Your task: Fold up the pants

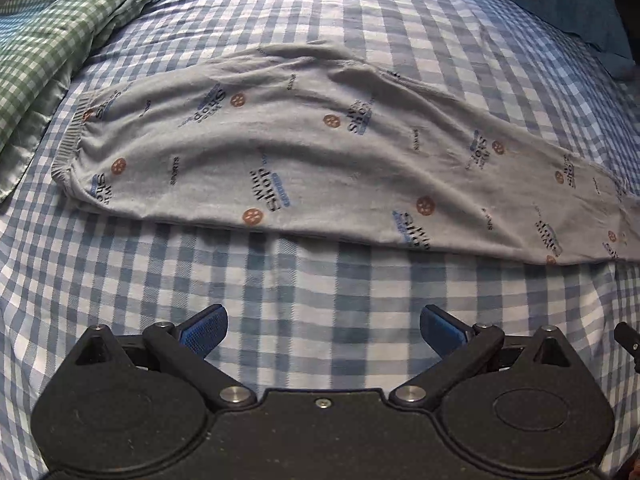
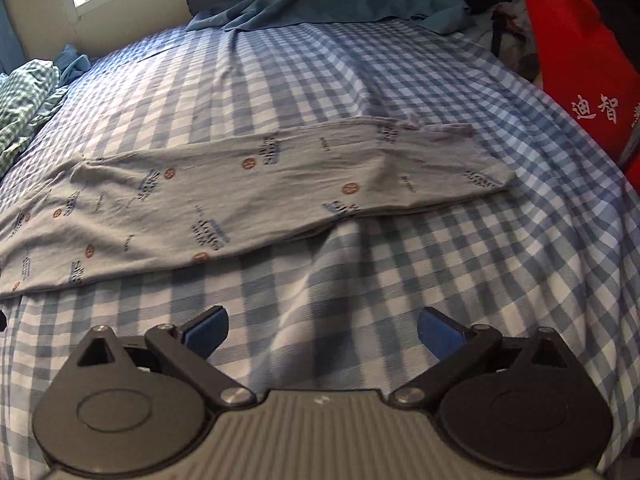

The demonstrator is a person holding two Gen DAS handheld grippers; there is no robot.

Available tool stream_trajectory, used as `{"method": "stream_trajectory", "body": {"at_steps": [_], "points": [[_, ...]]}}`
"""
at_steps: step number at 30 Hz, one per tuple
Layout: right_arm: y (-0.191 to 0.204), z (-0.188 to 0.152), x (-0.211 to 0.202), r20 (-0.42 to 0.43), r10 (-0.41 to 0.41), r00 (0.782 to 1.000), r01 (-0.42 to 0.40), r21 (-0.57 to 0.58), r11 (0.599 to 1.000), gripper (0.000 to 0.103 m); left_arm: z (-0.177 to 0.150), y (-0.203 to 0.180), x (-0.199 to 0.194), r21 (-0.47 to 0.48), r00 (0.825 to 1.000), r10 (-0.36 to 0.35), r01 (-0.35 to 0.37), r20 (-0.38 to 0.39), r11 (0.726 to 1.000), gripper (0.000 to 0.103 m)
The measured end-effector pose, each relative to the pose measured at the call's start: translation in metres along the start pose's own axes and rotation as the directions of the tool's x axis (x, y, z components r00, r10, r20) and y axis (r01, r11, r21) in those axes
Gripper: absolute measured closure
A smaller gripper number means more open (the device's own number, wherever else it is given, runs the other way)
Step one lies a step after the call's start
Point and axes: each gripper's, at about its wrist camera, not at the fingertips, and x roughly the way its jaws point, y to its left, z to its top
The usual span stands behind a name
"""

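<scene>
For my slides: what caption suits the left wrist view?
Open left tongs face grey printed cotton pants on blue checked bedsheet.

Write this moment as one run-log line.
left gripper: open, empty | right gripper: open, empty | pants: flat on checked bedsheet, legs stacked

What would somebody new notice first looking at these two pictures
The pale printed pants lie stretched sideways across the blue checked bedsheet, already folded lengthwise, with the ribbed waistband at the left. Both tools, left and right, sit open and empty just short of the pants' near edge. A bright red bag with white characters stands out at the bed's right side.
</scene>
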Motion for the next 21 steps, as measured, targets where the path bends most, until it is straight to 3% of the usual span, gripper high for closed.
{"method": "stream_trajectory", "body": {"at_steps": [8, 14, 17, 21], "points": [[-0.093, 0.031, 0.023, 0.075, 0.105, 0.992, -0.102, -0.049, 0.994, 0.000, 0.037, -0.118, -0.003, 0.029, 0.998, 0.033, -0.035, 0.058, 0.999, 0.001], [-0.153, 0.052, 0.044, 0.101, 0.190, 0.977, -0.189, -0.024, 0.982, 0.005, 0.068, -0.224, 0.016, 0.077, 0.995, -0.083, 0.079, 0.050, 0.994, 0.001], [-0.178, 0.057, 0.057, 0.103, 0.195, 0.975, -0.199, 0.030, 0.979, 0.012, 0.080, -0.284, 0.033, 0.176, 0.992, -0.126, 0.120, 0.026, 0.977, 0.001], [-0.194, 0.058, 0.068, 0.121, 0.217, 0.969, -0.226, 0.067, 0.972, 0.017, 0.092, -0.357, 0.055, 0.341, 0.989, -0.147, 0.134, 0.014, 0.931, 0.001]]}}
